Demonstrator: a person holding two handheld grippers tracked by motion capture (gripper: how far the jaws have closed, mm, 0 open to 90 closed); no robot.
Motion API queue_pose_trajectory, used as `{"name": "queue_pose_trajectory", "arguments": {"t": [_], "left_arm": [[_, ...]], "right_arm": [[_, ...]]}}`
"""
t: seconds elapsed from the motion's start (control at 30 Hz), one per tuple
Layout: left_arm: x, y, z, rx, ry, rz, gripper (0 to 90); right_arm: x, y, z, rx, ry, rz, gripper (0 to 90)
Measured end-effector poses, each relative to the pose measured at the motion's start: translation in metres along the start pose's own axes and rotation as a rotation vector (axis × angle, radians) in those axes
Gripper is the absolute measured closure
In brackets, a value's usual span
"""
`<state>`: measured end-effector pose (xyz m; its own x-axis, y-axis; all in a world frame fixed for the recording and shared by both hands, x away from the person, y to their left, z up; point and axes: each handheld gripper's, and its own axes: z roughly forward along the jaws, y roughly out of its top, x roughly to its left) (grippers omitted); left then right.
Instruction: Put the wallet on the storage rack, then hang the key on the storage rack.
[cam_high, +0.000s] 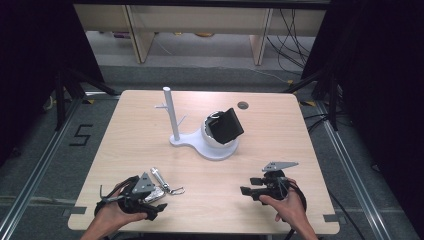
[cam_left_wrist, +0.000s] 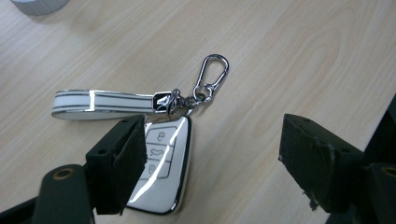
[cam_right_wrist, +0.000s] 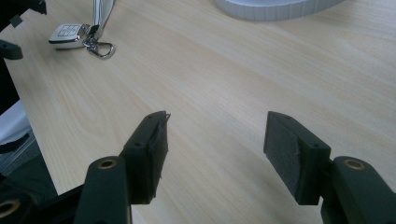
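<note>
The left gripper (cam_left_wrist: 205, 154) has its jaws wide apart over a white car key fob (cam_left_wrist: 161, 168) lying flat on the desk (cam_left_wrist: 299, 60). One jaw overlaps the fob's edge in the left gripper view, while the other stands well clear; whether that pad actually touches the fob is hard to tell. A white strap (cam_left_wrist: 100, 103) and a silver carabiner clip (cam_left_wrist: 212, 74) fan out from the fob's top end. In the high view, the left hand (cam_high: 112, 212) comes in low from the near edge, the gripper angled toward the desk's middle.

The right gripper (cam_right_wrist: 215, 144) holds its jaws apart over bare wood, nothing between them. The right hand (cam_high: 285, 202) holds it near the front right, pointing leftward. Farther back stands a white stand (cam_high: 205, 142) with a post, carrying a black box (cam_high: 226, 125).
</note>
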<state>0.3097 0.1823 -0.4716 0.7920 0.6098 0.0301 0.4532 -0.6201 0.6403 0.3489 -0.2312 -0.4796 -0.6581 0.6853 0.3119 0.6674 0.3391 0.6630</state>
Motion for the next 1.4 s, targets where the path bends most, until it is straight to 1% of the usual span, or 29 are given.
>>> {"name": "queue_pose_trajectory", "arguments": {"t": [0.03, 0.07, 0.1, 0.13, 0.17, 0.2, 0.23, 0.33, 0.37, 0.4, 0.43, 0.47, 0.5, 0.53, 0.57, 0.6, 0.67, 0.73, 0.8, 0.87, 0.93, 0.97, 1.0, 1.03, 1.13, 1.27, 1.3, 1.33, 1.4], "left_arm": [[0.001, 0.002, 0.002, 0.003, -0.005, 0.003, 22.7], [0.002, 0.004, 0.004, 0.012, -0.006, 0.014, 22.8], [0.003, 0.006, 0.006, 0.013, -0.002, 0.009, 22.8], [0.004, 0.007, 0.007, 0.023, -0.010, 0.022, 22.9], [0.004, 0.009, 0.009, 0.031, -0.008, 0.037, 22.8], [0.005, 0.009, 0.011, 0.035, -0.015, 0.036, 22.8], [0.006, 0.010, 0.013, 0.038, -0.019, 0.039, 22.8], [0.008, 0.012, 0.015, 0.055, -0.013, 0.062, 23.3], [0.009, 0.013, 0.016, 0.061, -0.011, 0.067, 23.4], [0.011, 0.014, 0.017, 0.062, -0.021, 0.075, 23.6], [0.011, 0.014, 0.018, 0.061, -0.019, 0.069, 23.6], [0.012, 0.015, 0.019, 0.060, -0.023, 0.070, 23.5], [0.012, 0.015, 0.019, 0.062, -0.020, 0.072, 23.5], [0.012, 0.016, 0.021, 0.065, -0.013, 0.063, 23.6], [0.013, 0.016, 0.022, 0.072, -0.016, 0.078, 23.5], [0.013, 0.017, 0.022, 0.078, -0.021, 0.078, 23.6], [0.014, 0.018, 0.024, 0.088, -0.015, 0.076, 23.6], [0.015, 0.019, 0.025, 0.091, -0.024, 0.083, 23.6], [0.015, 0.021, 0.026, 0.096, -0.027, 0.100, 23.7], [0.015, 0.022, 0.026, 0.104, -0.037, 0.096, 23.8], [0.016, 0.024, 0.026, 0.116, -0.040, 0.106, 23.8], [0.016, 0.025, 0.026, 0.121, -0.034, 0.114, 23.8], [0.016, 0.026, 0.027, 0.123, -0.038, 0.116, 24.0], [0.016, 0.027, 0.027, 0.122, -0.036, 0.121, 24.3], [0.018, 0.031, 0.028, 0.149, -0.046, 0.159, 25.5], [0.015, 0.034, 0.031, 0.174, -0.055, 0.192, 28.6], [0.015, 0.036, 0.032, 0.187, -0.051, 0.217, 29.1], [0.013, 0.036, 0.033, 0.195, -0.049, 0.231, 31.1], [0.013, 0.038, 0.035, 0.209, -0.048, 0.251, 33.5]], "right_arm": [[0.001, -0.002, 0.000, -0.001, 0.015, 0.000, 40.5], [0.003, -0.004, 0.000, -0.003, 0.000, -0.004, 40.4], [0.002, -0.005, 0.000, -0.003, 0.027, -0.012, 40.2], [0.004, -0.007, -0.001, 0.001, 0.005, -0.013, 40.1], [0.007, -0.008, -0.001, 0.008, -0.002, 0.016, 40.1], [0.005, -0.010, 0.000, 0.003, 0.004, -0.028, 40.1], [0.006, -0.011, -0.001, 0.006, -0.017, -0.027, 40.0], [0.006, -0.014, -0.002, 0.008, -0.005, -0.039, 39.7], [0.010, -0.016, -0.003, 0.017, -0.019, -0.007, 39.5], [0.009, -0.017, -0.003, 0.021, -0.017, -0.022, 39.3], [0.007, -0.018, -0.004, 0.014, -0.027, -0.039, 39.2], [0.007, -0.019, -0.003, 0.018, -0.006, -0.035, 39.2], [0.007, -0.020, -0.004, 0.022, -0.024, -0.028, 39.1], [0.007, -0.021, -0.004, 0.022, -0.024, -0.030, 39.1], [0.009, -0.022, -0.004, 0.024, -0.007, 0.005, 39.0], [0.006, -0.022, -0.005, 0.016, -0.029, -0.031, 39.0], [0.006, -0.023, -0.005, 0.016, -0.029, -0.033, 39.0], [0.007, -0.023, -0.004, 0.023, -0.021, -0.031, 38.9], [0.008, -0.024, -0.005, 0.025, -0.021, -0.038, 38.8], [0.011, -0.025, -0.004, 0.032, -0.015, -0.017, 38.8], [0.010, -0.026, -0.005, 0.037, -0.018, -0.021, 38.8], [0.011, -0.027, -0.005, 0.042, -0.012, -0.007, 38.7], [0.010, -0.027, -0.004, 0.037, 0.007, -0.016, 38.8], [0.009, -0.028, -0.005, 0.031, -0.012, -0.023, 38.8], [0.009, -0.028, -0.006, 0.036, -0.013, -0.016, 38.6], [0.009, -0.028, -0.005, 0.036, -0.014, -0.019, 38.6], [0.009, -0.029, -0.004, 0.033, 0.007, -0.011, 38.6], [0.009, -0.029, -0.004, 0.039, 0.004, -0.021, 38.6], [0.010, -0.029, -0.004, 0.047, -0.009, -0.011, 38.5]]}}
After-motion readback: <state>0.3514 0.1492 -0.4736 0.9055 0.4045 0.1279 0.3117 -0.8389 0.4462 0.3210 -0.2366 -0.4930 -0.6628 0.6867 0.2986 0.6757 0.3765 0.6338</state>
